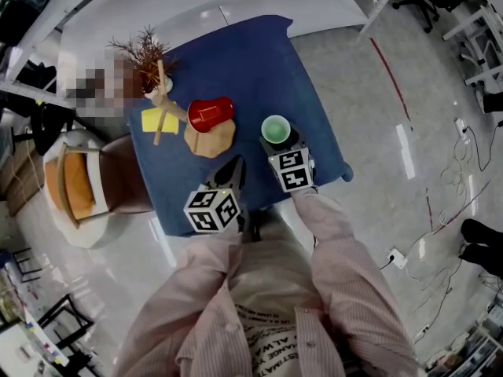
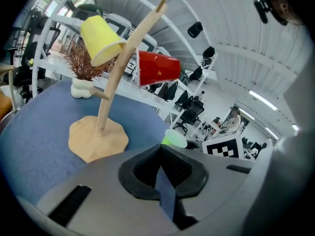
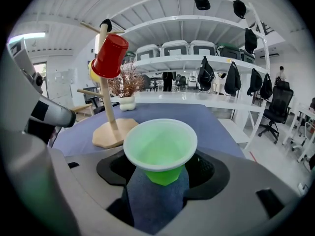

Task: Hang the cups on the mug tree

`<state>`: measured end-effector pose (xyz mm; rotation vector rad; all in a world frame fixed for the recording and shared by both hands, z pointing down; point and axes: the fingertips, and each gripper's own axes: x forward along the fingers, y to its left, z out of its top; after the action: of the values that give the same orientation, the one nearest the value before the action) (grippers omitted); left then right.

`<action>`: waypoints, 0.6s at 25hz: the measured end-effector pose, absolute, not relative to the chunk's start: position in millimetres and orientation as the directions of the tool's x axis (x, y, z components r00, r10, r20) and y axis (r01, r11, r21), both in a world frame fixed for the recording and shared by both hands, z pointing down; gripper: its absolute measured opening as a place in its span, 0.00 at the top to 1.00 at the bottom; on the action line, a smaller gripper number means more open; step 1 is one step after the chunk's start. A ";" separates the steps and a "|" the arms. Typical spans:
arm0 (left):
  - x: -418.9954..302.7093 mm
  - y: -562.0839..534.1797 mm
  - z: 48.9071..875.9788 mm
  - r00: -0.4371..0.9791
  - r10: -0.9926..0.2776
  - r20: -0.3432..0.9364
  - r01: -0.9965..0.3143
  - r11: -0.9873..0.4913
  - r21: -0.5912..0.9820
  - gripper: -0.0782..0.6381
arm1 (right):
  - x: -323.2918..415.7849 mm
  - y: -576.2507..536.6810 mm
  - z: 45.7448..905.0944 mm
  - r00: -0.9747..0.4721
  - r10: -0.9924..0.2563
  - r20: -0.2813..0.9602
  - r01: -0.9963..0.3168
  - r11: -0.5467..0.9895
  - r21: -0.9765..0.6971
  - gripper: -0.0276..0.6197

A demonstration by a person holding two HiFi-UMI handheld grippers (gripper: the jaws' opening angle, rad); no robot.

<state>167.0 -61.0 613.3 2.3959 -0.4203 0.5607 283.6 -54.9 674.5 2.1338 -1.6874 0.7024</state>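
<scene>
Fingers on the right gripper [image 1: 280, 144] stand wide apart, one on each side of the green cup [image 1: 276, 129], with blue cloth showing between each finger and the cup's lower body, so they are not pressing on it. Fingers on the left gripper [image 1: 233, 165] are together with nothing between them, and they point toward the mug tree [image 1: 210, 139] from the near side.

Three cups are in sight: one green, one red and one yellow. One mug tree stands on the blue-covered worktop [image 1: 236, 61], and one small white pot of dried reddish twigs [image 1: 146, 56] sits just beyond it at the far left.

The green cup stands upright on the worktop right of the tree's wooden base and apart from it, its long axis vertical, its mouth up and its narrow base down.

The red cup [image 2: 158, 68] hangs on the tree's right side. In the left gripper view its long axis lies close to level, with the wide mouth toward the trunk and the base pointing away.

The yellow cup [image 2: 101, 38] hangs on the left side, tilted, with its mouth slanting down toward the trunk and its base up and outward.
</scene>
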 end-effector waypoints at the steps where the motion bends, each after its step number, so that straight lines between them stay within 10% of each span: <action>1: 165.7 -60.5 611.6 0.859 -0.156 0.488 -0.425 -0.748 0.509 0.89 | 283.1 -53.4 673.6 0.180 -0.803 0.568 -0.968 -0.246 -0.042 0.50; 15: 152.9 -54.8 570.2 0.887 -0.154 0.436 -0.389 -0.759 0.523 0.89 | 285.2 -39.4 629.3 0.229 -0.797 0.560 -0.964 -0.265 0.017 0.50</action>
<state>152.9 -54.8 570.2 2.4219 -0.3895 0.4923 285.2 -39.4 629.3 2.1482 -1.6291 0.6420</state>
